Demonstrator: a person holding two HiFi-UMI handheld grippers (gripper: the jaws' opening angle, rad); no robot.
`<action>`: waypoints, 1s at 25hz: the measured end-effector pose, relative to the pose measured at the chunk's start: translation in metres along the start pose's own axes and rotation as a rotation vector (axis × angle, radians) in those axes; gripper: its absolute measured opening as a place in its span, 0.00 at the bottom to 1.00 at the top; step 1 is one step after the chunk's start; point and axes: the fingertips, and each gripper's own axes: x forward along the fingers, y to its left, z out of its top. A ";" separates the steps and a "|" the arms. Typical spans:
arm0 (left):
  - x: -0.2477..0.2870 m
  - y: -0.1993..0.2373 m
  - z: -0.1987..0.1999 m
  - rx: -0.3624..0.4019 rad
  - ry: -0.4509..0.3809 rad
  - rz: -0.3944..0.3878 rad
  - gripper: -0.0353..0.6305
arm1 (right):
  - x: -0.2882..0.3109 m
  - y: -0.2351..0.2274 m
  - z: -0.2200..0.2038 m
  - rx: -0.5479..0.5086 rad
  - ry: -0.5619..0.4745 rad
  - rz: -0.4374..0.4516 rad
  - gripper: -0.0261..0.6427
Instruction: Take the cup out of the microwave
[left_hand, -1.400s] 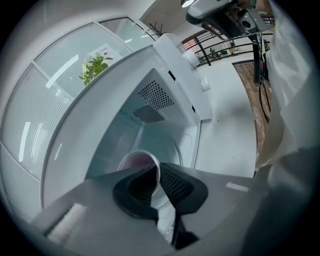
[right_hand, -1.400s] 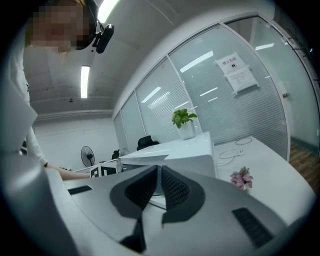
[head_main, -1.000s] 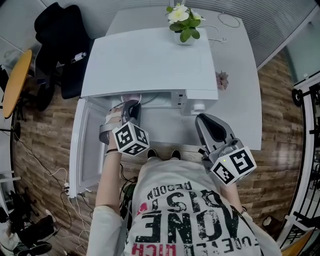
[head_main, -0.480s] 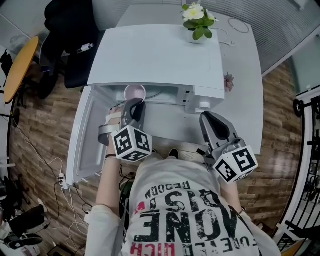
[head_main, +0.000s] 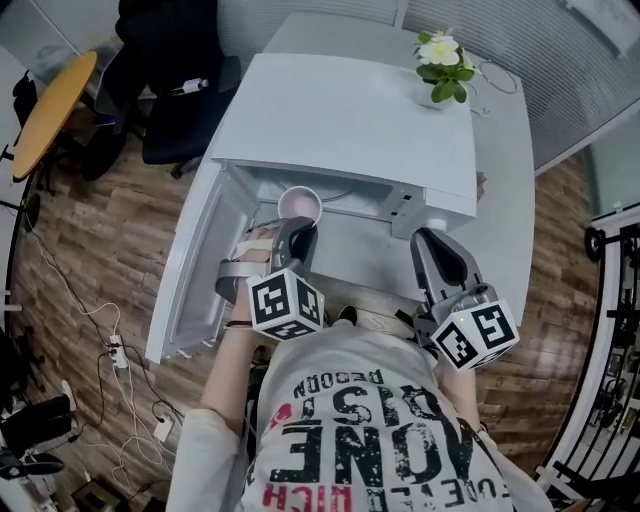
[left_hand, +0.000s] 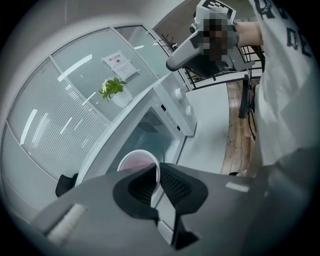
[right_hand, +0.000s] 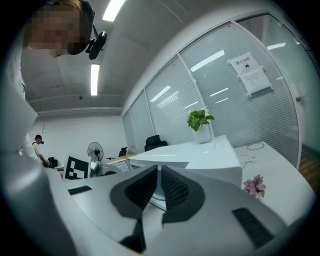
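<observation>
A white cup (head_main: 299, 205) with a pinkish inside hangs just in front of the open mouth of the white microwave (head_main: 350, 130). My left gripper (head_main: 298, 232) is shut on the cup's near rim. In the left gripper view the cup (left_hand: 136, 163) has its rim pinched between the dark pads, with the left gripper (left_hand: 155, 175) in front of the cavity. My right gripper (head_main: 431, 242) hovers over the table right of the microwave's control panel, shut and empty. In the right gripper view its pads (right_hand: 172, 186) stand close together with nothing between them.
The microwave door (head_main: 200, 270) hangs open to the left. A potted plant (head_main: 440, 55) stands on the microwave's far right corner. The white table (head_main: 505, 200) runs on to the right. A black chair (head_main: 170, 60) and an orange table (head_main: 50, 110) stand at the left; cables (head_main: 120, 350) lie on the floor.
My left gripper has drawn back and up with the cup, which has come from under the microwave's top out in front of its mouth. The right gripper has shifted only slightly.
</observation>
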 end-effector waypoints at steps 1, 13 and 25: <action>-0.002 0.000 -0.001 0.000 -0.004 -0.004 0.10 | 0.001 0.002 0.000 -0.005 0.003 -0.005 0.09; -0.033 0.009 -0.005 0.001 -0.056 -0.013 0.10 | 0.002 0.025 0.004 -0.014 0.002 -0.055 0.09; -0.066 0.016 0.002 -0.066 -0.109 0.018 0.10 | 0.008 0.045 0.006 -0.044 0.007 -0.043 0.09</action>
